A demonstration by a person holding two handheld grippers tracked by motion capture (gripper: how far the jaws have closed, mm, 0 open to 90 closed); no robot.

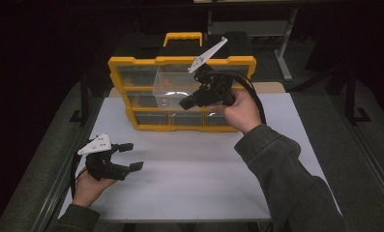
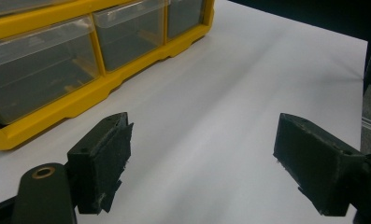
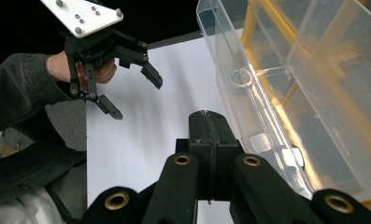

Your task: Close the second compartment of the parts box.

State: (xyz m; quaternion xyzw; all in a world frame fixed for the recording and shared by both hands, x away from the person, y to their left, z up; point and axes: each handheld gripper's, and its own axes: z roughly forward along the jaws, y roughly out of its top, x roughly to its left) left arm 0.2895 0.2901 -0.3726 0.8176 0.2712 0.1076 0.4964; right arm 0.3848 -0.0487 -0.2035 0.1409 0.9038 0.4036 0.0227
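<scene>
A yellow organizer [image 1: 131,62] with clear drawers stands upright at the back of the white table. One clear drawer [image 1: 172,87] [image 3: 267,70] sticks out from its middle, with a few small metal parts [image 3: 241,77] inside. My right gripper [image 1: 186,102] [image 3: 206,119] is raised beside that drawer's front, its jaws pressed together with nothing between them. My left gripper [image 1: 130,155] [image 2: 202,140] [image 3: 131,93] rests low over the table's front left, wide open and empty.
The white table [image 1: 204,164] lies between the organizer and the person. The lower drawers [image 2: 127,32] of the organizer are pushed in. A black case with a yellow handle [image 1: 183,37] sits behind it. Dark floor and table legs surround the table.
</scene>
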